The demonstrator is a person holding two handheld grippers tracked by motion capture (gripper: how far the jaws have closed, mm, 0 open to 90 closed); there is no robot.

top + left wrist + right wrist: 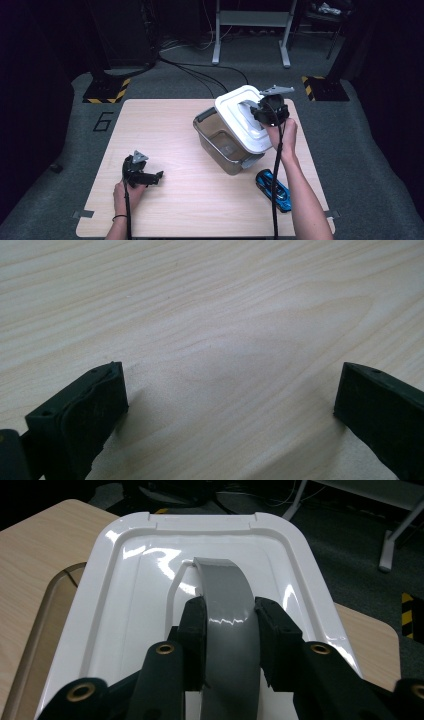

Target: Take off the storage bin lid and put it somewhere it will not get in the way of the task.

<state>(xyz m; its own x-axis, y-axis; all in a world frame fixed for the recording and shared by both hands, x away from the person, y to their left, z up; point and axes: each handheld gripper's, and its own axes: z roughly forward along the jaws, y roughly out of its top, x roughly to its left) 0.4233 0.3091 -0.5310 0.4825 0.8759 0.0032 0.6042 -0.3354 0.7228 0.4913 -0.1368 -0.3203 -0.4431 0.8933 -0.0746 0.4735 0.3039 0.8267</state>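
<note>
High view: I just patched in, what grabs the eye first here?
The white lid stands out: tilted up off the clear bin at the table's far right, with the right tongs shut on the lid's grey handle. A blue toy car lies near the table's right front edge, beside the person's right forearm. The left tongs rest open on bare wood at the left.
</note>
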